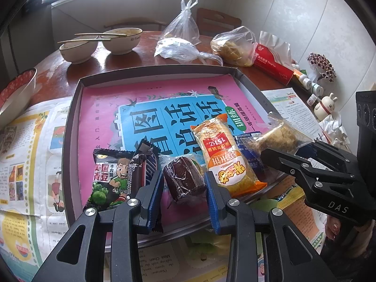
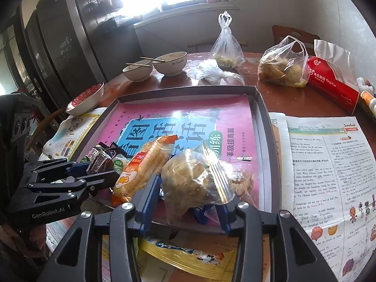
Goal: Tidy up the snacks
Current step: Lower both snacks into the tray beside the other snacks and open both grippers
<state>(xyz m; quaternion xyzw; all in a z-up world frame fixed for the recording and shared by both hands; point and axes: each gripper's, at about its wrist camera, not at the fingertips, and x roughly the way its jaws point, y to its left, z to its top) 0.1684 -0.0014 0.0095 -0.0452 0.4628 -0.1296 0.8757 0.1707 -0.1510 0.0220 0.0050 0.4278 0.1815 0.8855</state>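
Observation:
A dark tray [image 1: 75, 98] lined with a pink book [image 1: 105, 108] holds several snacks along its near edge. My left gripper [image 1: 184, 183] has its blue fingers on both sides of a dark brown wrapped cake [image 1: 183, 181], shut on it. A green pea packet [image 1: 108, 178], a dark chocolate bar [image 1: 143, 166] and an orange rice-cracker pack [image 1: 223, 157] lie beside it. My right gripper [image 2: 188, 192] is shut on a clear-wrapped crumbly pastry [image 2: 192, 178], with a blue packet [image 2: 199, 211] beneath. The tray [image 2: 265, 117] and orange pack [image 2: 145, 162] show there too.
Two bowls with chopsticks [image 1: 101, 42], a red-patterned bowl [image 1: 16, 89], tied plastic bags [image 1: 185, 23], a red tissue pack [image 1: 272, 63], small bottles and a rabbit figure [image 1: 326, 105] stand on the wooden table. Newspapers [image 2: 329, 164] lie under and around the tray.

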